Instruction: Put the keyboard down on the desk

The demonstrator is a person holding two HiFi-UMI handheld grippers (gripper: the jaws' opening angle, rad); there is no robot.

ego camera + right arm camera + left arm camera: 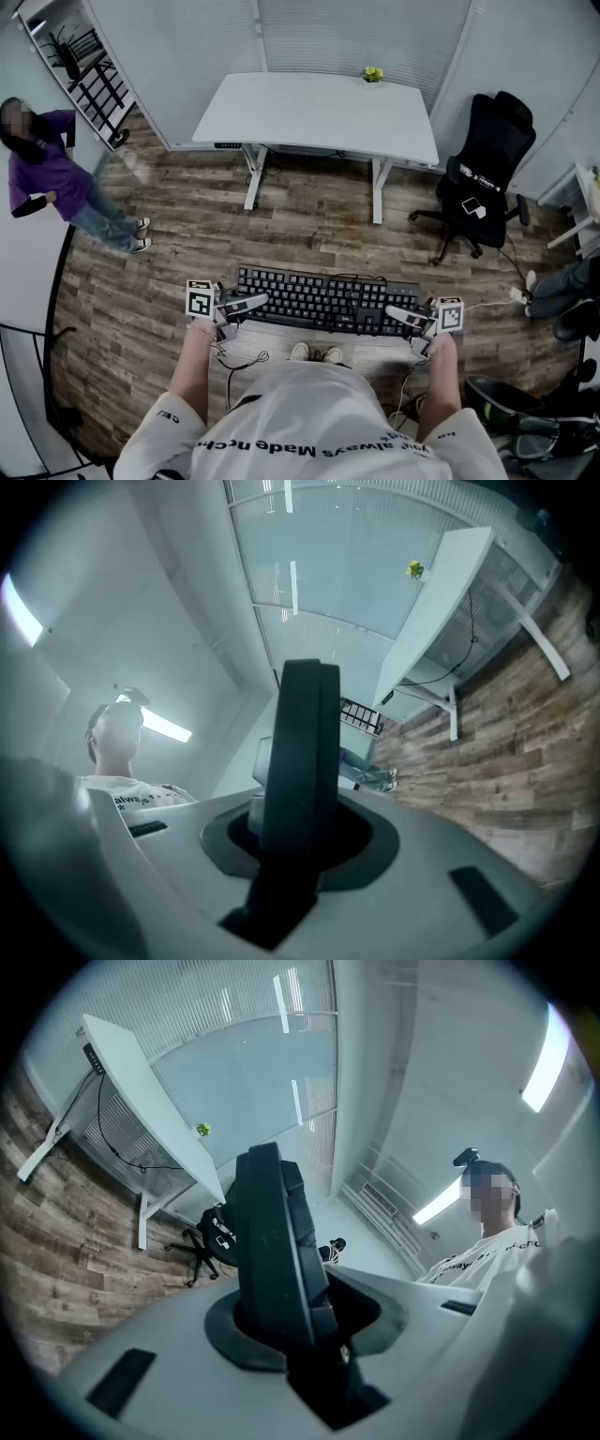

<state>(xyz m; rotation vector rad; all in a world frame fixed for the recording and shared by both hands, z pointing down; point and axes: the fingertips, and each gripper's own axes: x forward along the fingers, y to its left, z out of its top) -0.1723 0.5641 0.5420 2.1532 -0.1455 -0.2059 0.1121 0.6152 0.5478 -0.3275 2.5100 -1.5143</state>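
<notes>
A person in purple (52, 173) stands at the far left, by the wall. The left gripper (246, 302) has its jaws narrowed onto the left end of the black keyboard (323, 298). The keyboard hangs level over the wooden floor (309, 230), well short of the white desk's (309, 117) near edge. The right gripper (401, 316) pinches the keyboard's right end. A black office chair (487, 178) stands near the desk's right corner.

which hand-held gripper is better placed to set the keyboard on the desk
Neither alone: left hand-held gripper clamps one end of the keyboard, right hand-held gripper the other; the desk is straight ahead.
</notes>
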